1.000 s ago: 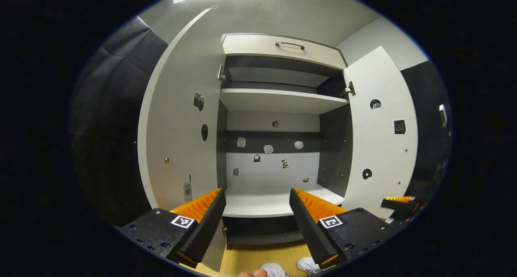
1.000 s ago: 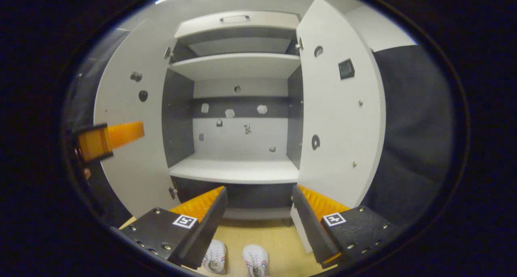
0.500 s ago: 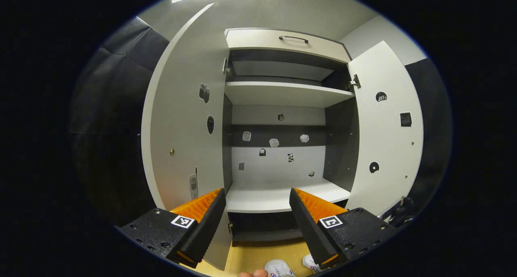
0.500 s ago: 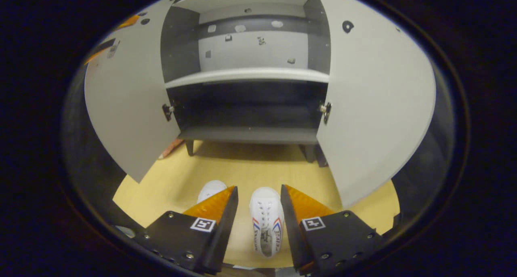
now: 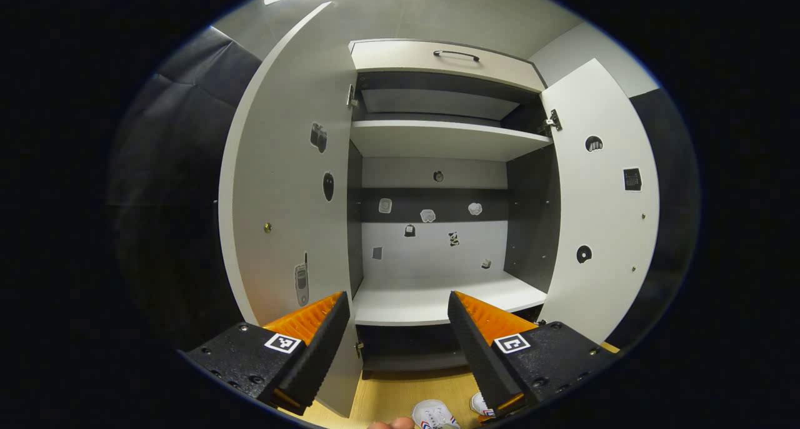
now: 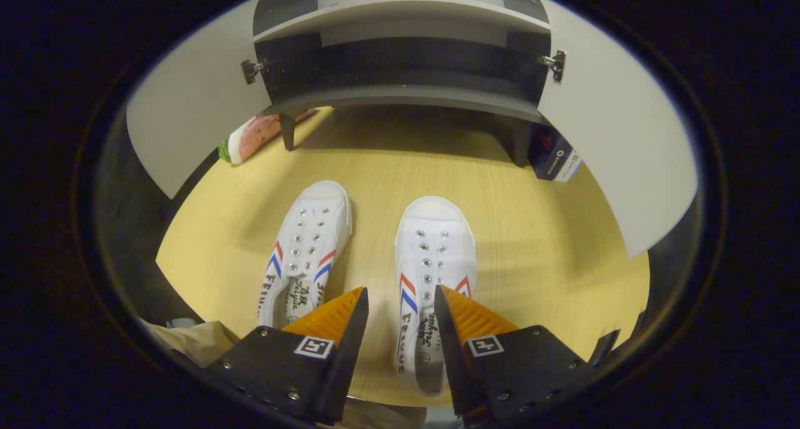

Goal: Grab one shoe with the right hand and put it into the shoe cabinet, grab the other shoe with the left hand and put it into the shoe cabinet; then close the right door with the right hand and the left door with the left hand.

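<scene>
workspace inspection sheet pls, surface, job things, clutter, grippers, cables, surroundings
surface: light wooden floor, bare around the shoes.
job's things: two white shoes side by side, toes toward the cabinet; right shoe lies between the right gripper's fingers, left shoe beside it. shoe cabinet stands with left door and right door both open, shelves bare.
clutter: a watermelon-patterned item by the cabinet's left leg; a dark box by the right leg.
grippers: right gripper open, straddling the right shoe, not yet pressing it; left gripper open, facing the cabinet.
cables: nothing seen.
surroundings: black cloth wall; stickers on the doors and back panel.
</scene>
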Motion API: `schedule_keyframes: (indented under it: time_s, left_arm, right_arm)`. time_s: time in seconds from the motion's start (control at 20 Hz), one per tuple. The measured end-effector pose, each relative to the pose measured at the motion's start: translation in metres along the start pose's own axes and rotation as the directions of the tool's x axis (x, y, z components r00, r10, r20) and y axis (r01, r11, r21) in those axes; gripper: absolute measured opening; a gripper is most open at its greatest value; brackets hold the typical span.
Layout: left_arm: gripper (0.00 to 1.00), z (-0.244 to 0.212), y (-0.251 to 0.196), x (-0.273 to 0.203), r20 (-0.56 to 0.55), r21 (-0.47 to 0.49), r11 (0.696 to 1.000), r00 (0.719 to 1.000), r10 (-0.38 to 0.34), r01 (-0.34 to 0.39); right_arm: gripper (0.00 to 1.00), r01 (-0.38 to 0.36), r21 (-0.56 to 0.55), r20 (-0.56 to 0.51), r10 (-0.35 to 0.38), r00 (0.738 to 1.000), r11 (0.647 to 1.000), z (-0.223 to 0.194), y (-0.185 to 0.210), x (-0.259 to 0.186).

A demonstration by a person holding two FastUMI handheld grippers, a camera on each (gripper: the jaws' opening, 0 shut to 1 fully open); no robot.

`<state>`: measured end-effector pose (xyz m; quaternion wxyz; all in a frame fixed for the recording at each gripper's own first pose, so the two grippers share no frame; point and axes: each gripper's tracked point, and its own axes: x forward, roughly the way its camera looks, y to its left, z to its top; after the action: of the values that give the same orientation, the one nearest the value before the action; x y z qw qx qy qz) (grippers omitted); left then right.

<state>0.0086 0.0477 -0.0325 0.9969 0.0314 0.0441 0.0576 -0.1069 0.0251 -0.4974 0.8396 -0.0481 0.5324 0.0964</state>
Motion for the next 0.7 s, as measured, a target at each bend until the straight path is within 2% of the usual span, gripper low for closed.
schedule_keyframes:
  time_s: [0.2,0.3,0.35,0.4,0.5,0.55,0.6,0.65,0.7]
  left_arm:
    - [0.96,-0.002,0.003,0.001,-0.006,0.01,1.0,1.0,0.016,-0.016]
    - [0.96,-0.004,0.004,0.001,-0.012,0.016,1.0,1.0,0.023,-0.023]
    - [0.96,-0.005,0.005,0.002,-0.014,0.018,0.999,0.999,0.029,-0.029]
    - [0.96,-0.006,0.006,0.002,-0.018,0.016,0.999,0.999,0.033,-0.032]
    - [0.96,-0.01,0.007,0.003,-0.028,0.009,0.999,0.999,0.034,-0.034]
    - [0.96,-0.011,0.007,0.004,-0.034,0.006,0.999,0.999,0.035,-0.035]
    - [0.96,-0.012,0.007,0.003,-0.038,0.004,0.999,0.999,0.035,-0.035]
    - [0.96,-0.013,0.007,0.004,-0.04,0.0,0.999,0.999,0.035,-0.035]
    - [0.96,-0.014,0.007,0.004,-0.041,-0.004,0.999,0.999,0.034,-0.034]
  right_arm:
    - [0.63,0.0,-0.028,-0.037,-0.001,0.999,1.0,-0.017,0.003,0.022]
    - [0.63,0.075,-0.093,0.013,-0.074,0.997,0.993,-0.015,-0.01,0.026]
    - [0.24,0.082,-0.1,0.038,-0.079,0.996,0.992,-0.016,-0.009,0.03]
    - [0.28,0.084,-0.117,0.071,-0.076,0.995,0.99,-0.014,-0.01,0.024]
    - [0.28,0.09,-0.109,0.091,-0.08,0.993,0.99,-0.013,-0.011,0.031]
    - [0.15,0.074,-0.094,0.08,-0.067,0.995,0.993,-0.014,-0.008,0.025]
    - [0.14,0.087,-0.056,0.082,-0.083,0.993,0.995,-0.012,-0.008,0.015]
    - [0.01,0.063,-0.032,0.069,-0.061,0.996,0.998,-0.011,-0.01,0.022]
    - [0.01,0.052,-0.002,0.066,-0.052,0.996,0.999,-0.011,-0.009,0.023]
